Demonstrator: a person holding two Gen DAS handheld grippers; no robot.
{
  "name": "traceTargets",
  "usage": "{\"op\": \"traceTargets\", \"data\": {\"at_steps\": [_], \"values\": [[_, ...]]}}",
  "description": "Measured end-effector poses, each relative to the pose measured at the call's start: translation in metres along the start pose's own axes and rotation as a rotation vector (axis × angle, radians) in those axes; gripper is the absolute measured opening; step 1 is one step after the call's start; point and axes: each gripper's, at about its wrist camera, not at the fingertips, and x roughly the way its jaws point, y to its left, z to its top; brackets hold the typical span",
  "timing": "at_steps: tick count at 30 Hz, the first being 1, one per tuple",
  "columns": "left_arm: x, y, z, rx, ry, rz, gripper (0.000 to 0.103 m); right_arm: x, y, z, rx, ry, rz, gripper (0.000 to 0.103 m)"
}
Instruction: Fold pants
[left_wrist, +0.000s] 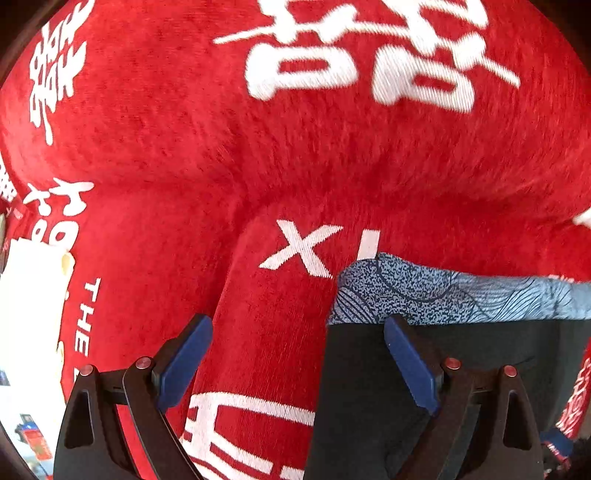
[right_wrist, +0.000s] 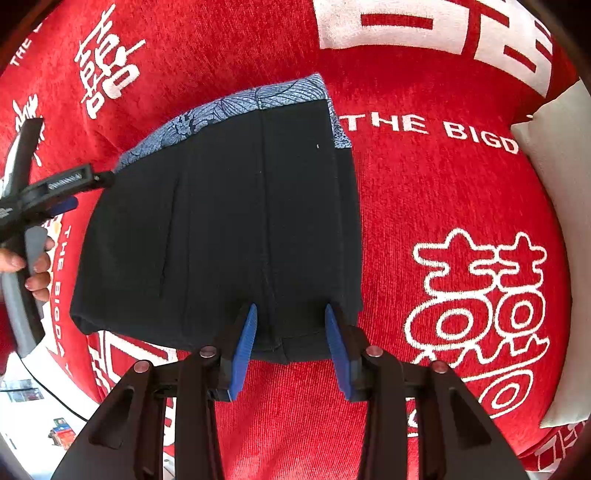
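**Folded black pants on red cloth, both hand-held grippers spread open**

In the right wrist view, the right hand-held gripper (right_wrist: 290, 347) sits nearest, its two blue fingers (right_wrist: 243, 350) set apart and straddling the near edge of the pants (right_wrist: 221, 229). Nothing is pinched between the fingers; whether they touch the fabric cannot be told. The pants lie as a compact black bundle, folded flat, with seams running away from the camera and a blue patterned waistband (right_wrist: 236, 103) showing along the far edge. They rest on a red cloth (right_wrist: 424, 192) printed with white characters and the words "THE BIGD". At the left of that view, the left hand-held gripper (right_wrist: 55, 184) reaches toward the far left corner of the pants, near the waistband, and a person's hand (right_wrist: 33, 269) grips its grey handle. A white cushion (right_wrist: 561, 221) sits at the right edge, on the cloth.

In the left wrist view, the left hand-held gripper (left_wrist: 297, 358) also has its fingers wide apart. The right finger (left_wrist: 410, 365) lies over the black fabric (left_wrist: 369, 387), the left finger over bare red cloth (left_wrist: 166, 147); the pants' edge runs between them. Just beyond, the blue patterned waistband (left_wrist: 443, 291) crosses to the right. Farther off, the red cloth bulges up with large white characters. A pale object (left_wrist: 33, 291) lies at the left edge.
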Motion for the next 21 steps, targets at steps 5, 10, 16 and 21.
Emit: {"op": "traceTargets", "data": {"at_steps": [5, 10, 16, 21], "values": [[0.004, -0.007, -0.002, 0.045, -0.016, 0.022, 0.095, 0.001, 0.000, 0.000, -0.001, 0.001, -0.002, 0.042], [0.004, -0.006, -0.002, 0.032, -0.016, 0.022, 0.095, -0.006, 0.000, 0.006, 0.011, 0.007, -0.002, 0.042], [0.005, -0.005, -0.003, 0.023, -0.018, 0.020, 0.095, -0.021, -0.002, 0.017, 0.036, -0.018, 0.000, 0.043], [0.004, -0.005, -0.003, 0.022, -0.020, 0.024, 0.095, -0.033, -0.002, 0.024, 0.045, -0.061, -0.007, 0.048]]}}
